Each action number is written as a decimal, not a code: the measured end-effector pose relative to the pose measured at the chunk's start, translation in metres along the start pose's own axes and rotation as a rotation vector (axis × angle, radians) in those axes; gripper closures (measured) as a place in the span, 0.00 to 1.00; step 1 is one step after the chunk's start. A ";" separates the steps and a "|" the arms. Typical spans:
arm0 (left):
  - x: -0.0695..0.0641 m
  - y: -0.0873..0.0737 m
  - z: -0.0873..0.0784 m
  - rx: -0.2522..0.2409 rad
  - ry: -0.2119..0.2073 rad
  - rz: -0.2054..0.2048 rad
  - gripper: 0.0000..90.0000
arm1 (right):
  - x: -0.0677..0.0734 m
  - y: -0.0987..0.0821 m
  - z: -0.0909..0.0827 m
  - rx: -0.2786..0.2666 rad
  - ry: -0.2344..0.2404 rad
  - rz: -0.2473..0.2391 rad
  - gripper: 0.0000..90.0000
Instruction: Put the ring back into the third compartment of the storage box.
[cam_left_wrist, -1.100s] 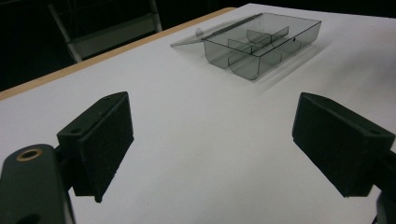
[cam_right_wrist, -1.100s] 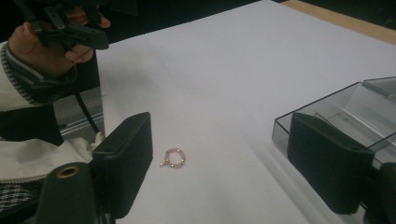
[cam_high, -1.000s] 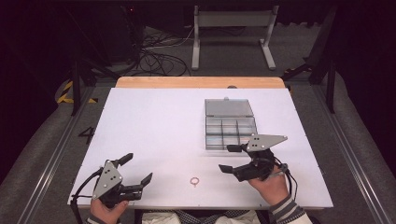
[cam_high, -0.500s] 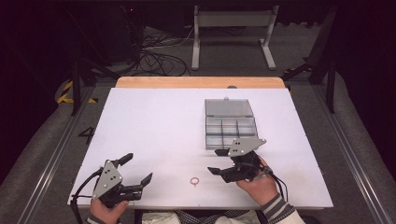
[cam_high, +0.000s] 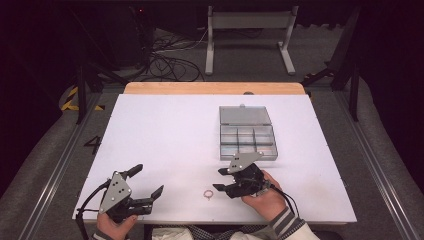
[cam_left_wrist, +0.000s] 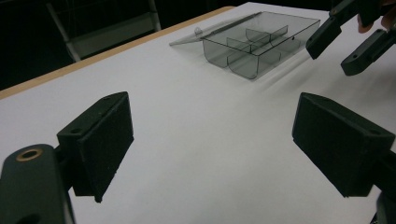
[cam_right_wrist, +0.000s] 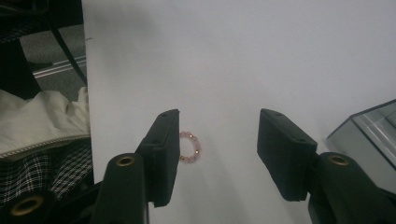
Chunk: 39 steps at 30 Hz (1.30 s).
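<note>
- Bracelet (cam_high: 207, 194): a small loop of pink beads with a few gold ones lies flat on the white table (cam_high: 165, 140), close to the near edge and a little right of the middle, free of any grip.
- Right gripper (cam_high: 223, 179) sits just to the right of that loop, angled down and leftward at it. In the right gripper view the bracelet (cam_right_wrist: 189, 147) shows between the two black jaws, tucked against the inner face of the left one and partly hidden by it. The jaws have just been closing, with the loop in the gap; they stand at a middling width and the pads do not yet press on it. This looks like the lining-up before a pinch.
- Organiser box (cam_high: 247, 141) of clear grey plastic stands on the far right part of the table, just beyond the right gripper, its lid (cam_high: 244, 115) folded back flat on the far side. Open compartments that near the loop suggest the bracelet is meant for one of them.
- Left gripper (cam_high: 149, 182) rests at the near left corner, well apart from the loop, jaws spread wide and empty. Parked there, it leaves the pick to the other hand.
</note>
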<state>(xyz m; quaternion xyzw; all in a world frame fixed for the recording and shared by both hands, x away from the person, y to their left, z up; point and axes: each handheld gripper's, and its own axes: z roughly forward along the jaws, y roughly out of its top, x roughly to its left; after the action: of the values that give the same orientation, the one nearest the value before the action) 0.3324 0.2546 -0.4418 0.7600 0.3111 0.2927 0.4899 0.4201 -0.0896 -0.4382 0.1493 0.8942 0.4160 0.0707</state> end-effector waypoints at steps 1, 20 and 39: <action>0.000 0.000 0.000 0.001 0.000 0.000 0.15 | 0.001 0.000 0.002 0.006 0.002 -0.001 0.58; -0.001 0.000 0.000 0.006 -0.004 -0.005 0.15 | 0.005 -0.002 0.037 0.084 0.023 -0.035 0.66; -0.001 0.000 0.001 0.012 -0.002 0.010 0.15 | 0.008 -0.004 0.055 0.149 0.056 -0.050 0.77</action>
<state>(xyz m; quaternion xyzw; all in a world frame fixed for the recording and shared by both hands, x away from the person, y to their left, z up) 0.3325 0.2534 -0.4425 0.7649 0.3084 0.2924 0.4841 0.4260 -0.0496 -0.4766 0.1202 0.9277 0.3505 0.0445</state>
